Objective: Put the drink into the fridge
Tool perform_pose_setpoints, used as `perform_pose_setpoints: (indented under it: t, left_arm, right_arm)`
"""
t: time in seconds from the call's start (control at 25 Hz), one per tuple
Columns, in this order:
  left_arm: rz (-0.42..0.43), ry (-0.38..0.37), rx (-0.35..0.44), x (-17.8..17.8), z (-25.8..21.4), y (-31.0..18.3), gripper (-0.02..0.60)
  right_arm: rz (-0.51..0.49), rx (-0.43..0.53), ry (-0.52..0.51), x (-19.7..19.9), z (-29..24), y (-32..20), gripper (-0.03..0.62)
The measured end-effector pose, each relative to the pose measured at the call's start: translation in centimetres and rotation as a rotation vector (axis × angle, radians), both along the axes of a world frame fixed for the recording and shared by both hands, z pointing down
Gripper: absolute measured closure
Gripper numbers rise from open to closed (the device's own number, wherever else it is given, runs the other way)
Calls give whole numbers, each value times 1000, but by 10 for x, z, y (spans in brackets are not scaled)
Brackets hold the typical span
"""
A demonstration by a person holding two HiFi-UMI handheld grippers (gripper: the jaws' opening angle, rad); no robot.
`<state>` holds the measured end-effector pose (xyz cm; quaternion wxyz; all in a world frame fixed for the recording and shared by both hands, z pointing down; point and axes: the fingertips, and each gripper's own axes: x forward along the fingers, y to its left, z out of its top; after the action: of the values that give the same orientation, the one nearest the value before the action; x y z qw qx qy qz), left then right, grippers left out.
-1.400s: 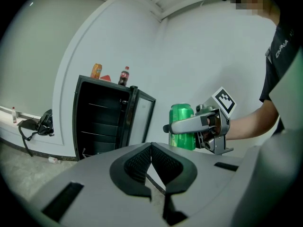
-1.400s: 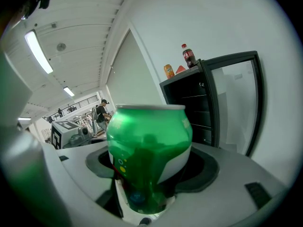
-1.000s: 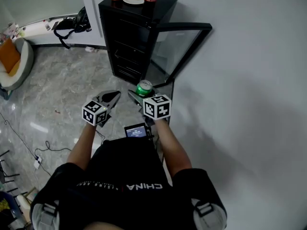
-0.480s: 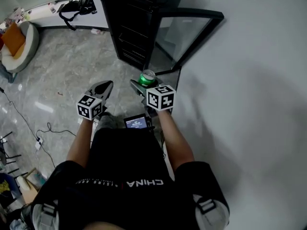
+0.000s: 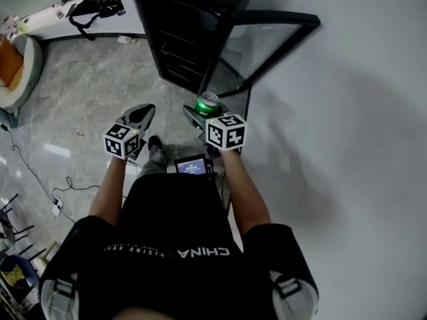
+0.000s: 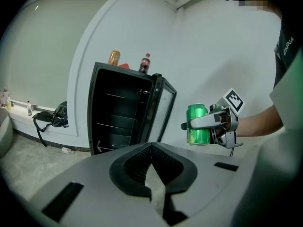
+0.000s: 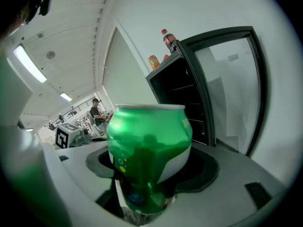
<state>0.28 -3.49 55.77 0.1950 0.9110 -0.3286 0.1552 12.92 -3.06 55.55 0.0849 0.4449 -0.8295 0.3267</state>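
Note:
My right gripper (image 5: 203, 112) is shut on a green drink can (image 5: 207, 103), held upright in front of the black fridge (image 5: 180, 19). The can (image 7: 149, 155) fills the right gripper view, and from the left gripper view the can (image 6: 198, 124) shows gripped at the right. The fridge stands with its glass door (image 5: 263, 49) swung open to the right; dark wire shelves (image 6: 118, 122) show inside. My left gripper (image 5: 139, 117) hovers left of the can with its jaws closed on nothing (image 6: 154, 183).
On the fridge top stand an orange bottle (image 6: 113, 57) and a cola bottle (image 6: 144, 63). A white wall (image 5: 360, 112) runs along the right. A black bag (image 5: 93, 7) lies by the far baseboard, a cushion seat (image 5: 17, 69) at far left, cables (image 5: 40, 185) on the marble floor.
The person has stepped nearer the fridge; it sits larger and higher in the head view. Both grippers kept their poses, the can still held.

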Motion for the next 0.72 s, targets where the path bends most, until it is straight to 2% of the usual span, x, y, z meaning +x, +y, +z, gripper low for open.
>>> perform_pose_setpoints:
  t: [0.28, 0.48, 0.72]
  left_arm:
    - [27, 32, -4, -27, 0, -65, 569]
    - [135, 20, 0, -40, 0, -80, 569]
    - [176, 38, -28, -63, 3, -107, 569]
  right_arm:
    - [38, -5, 46, -21, -1, -49, 250]
    - [66, -3, 76, -46, -6, -79, 250]
    - [114, -6, 75, -72, -10, -104, 250]
